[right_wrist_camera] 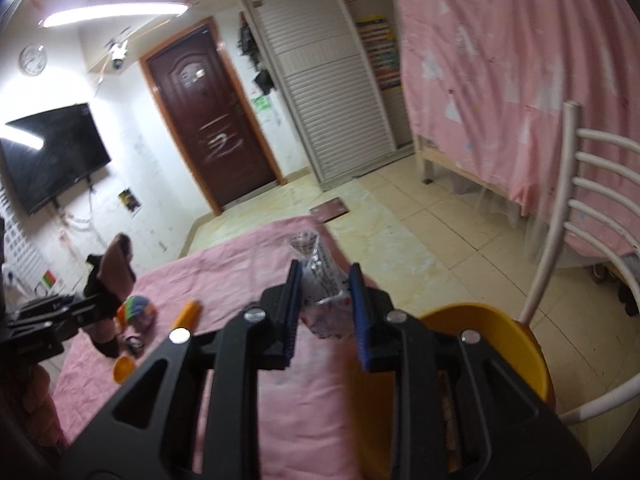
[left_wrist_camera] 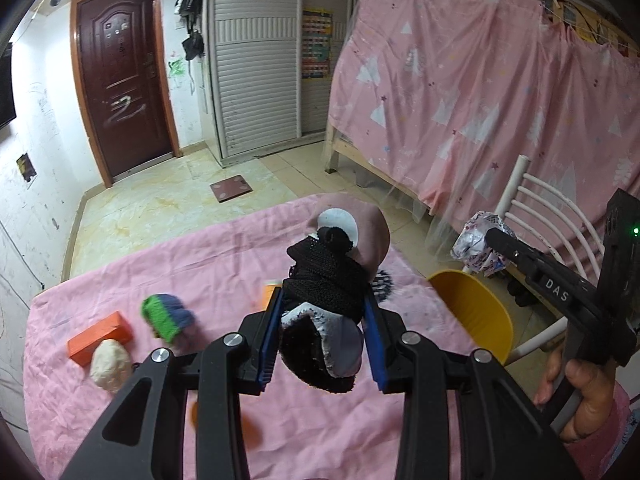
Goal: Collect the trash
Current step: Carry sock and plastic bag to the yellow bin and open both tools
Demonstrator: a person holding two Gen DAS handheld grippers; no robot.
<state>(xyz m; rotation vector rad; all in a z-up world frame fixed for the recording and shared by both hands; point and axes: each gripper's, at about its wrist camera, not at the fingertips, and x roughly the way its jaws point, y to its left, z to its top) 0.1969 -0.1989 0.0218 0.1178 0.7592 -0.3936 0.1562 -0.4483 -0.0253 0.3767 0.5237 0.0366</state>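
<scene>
My left gripper (left_wrist_camera: 323,300) is shut on a bundle of black mesh, white and pink fabric (left_wrist_camera: 328,276), held above the pink-covered table (left_wrist_camera: 224,256). The right wrist view shows that same bundle (right_wrist_camera: 114,276) at the far left. My right gripper (right_wrist_camera: 325,276) is shut on a crumpled printed plastic wrapper (right_wrist_camera: 322,284), near the table's right edge. In the left wrist view the wrapper (left_wrist_camera: 476,244) hangs just beyond a yellow basin (left_wrist_camera: 476,312). The basin (right_wrist_camera: 492,344) sits on a white chair beside the table.
On the cloth lie an orange box (left_wrist_camera: 100,336), a white crumpled lump (left_wrist_camera: 110,364), a green and blue knitted piece (left_wrist_camera: 166,316), an orange tube (right_wrist_camera: 186,314) and an orange cap (right_wrist_camera: 122,368). The white chair back (right_wrist_camera: 576,200) and a pink-curtained bed (left_wrist_camera: 480,100) stand to the right.
</scene>
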